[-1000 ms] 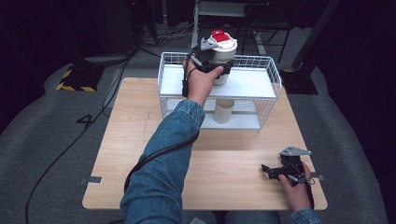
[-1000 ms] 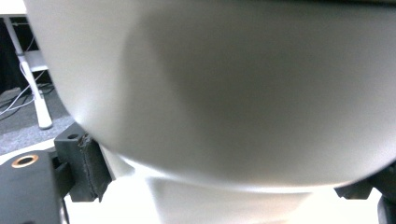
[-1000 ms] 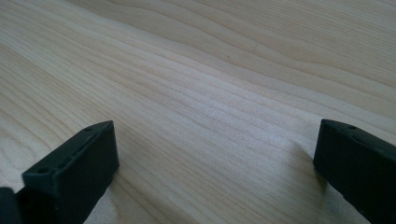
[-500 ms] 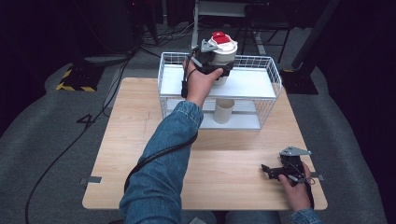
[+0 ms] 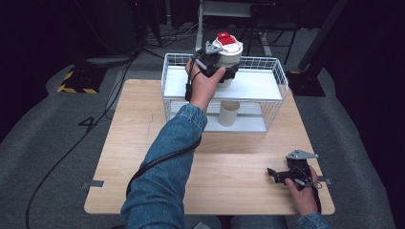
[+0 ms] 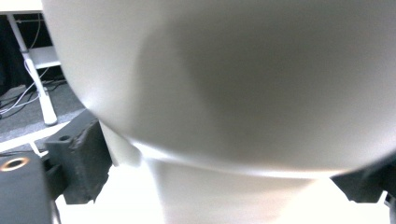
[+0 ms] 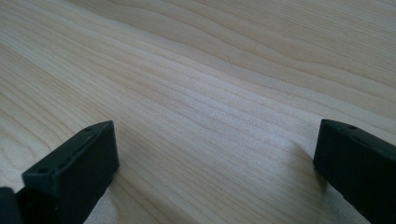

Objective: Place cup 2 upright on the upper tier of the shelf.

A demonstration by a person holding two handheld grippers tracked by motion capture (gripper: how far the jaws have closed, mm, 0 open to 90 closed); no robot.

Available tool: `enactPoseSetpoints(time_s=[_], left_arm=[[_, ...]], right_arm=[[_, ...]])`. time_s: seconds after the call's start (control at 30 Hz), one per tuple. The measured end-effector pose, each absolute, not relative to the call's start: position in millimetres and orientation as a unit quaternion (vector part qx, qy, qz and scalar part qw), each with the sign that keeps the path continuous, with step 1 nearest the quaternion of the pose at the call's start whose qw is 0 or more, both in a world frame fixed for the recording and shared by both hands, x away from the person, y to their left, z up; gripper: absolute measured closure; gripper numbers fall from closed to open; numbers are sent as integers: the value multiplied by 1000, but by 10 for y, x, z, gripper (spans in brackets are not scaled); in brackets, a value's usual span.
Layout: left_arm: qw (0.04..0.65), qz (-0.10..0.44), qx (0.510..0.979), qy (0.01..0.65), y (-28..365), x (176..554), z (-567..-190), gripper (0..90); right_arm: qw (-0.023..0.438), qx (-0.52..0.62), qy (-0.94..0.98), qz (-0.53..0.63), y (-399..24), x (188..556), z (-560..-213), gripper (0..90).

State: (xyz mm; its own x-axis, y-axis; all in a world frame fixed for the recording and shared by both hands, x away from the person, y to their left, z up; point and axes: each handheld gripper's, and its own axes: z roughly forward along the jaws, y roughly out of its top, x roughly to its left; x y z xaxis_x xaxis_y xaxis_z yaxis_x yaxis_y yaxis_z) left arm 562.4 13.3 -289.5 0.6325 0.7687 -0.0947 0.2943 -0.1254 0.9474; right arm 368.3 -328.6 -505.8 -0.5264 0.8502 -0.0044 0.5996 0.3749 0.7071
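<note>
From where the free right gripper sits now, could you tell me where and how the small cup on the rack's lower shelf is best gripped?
Probably by its side wall: the small cup stands upright on the lower shelf of the wire rack. Bring the right gripper in level from the rack's table-facing front, which looks open, since the upper shelf blocks a top-down approach.

Your table [image 5: 143,157] is pale wood with visible grain, matt and smooth; your right gripper [image 7: 210,177] rests on it with matt black plastic jaws set wide apart. Your white wire rack [image 5: 274,71] looks like coated metal with smooth white shelf boards, and the cup [image 5: 229,113] on its lower shelf looks like matt off-white paper. Your left gripper [image 5: 220,67] clamps a container [image 6: 233,84] of smooth, faintly sheened white plastic with a glossy red lid [image 5: 226,39]; your sleeve [image 5: 165,167] is blue denim cloth.
</note>
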Motion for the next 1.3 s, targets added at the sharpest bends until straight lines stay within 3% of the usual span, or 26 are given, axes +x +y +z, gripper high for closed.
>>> enactPoseSetpoints(time_s=[1.3], left_arm=[[531,238,731,357,439,5209,-2826,153]], right_arm=[[189,446,808,335,-3286,3704,-5061,2]])
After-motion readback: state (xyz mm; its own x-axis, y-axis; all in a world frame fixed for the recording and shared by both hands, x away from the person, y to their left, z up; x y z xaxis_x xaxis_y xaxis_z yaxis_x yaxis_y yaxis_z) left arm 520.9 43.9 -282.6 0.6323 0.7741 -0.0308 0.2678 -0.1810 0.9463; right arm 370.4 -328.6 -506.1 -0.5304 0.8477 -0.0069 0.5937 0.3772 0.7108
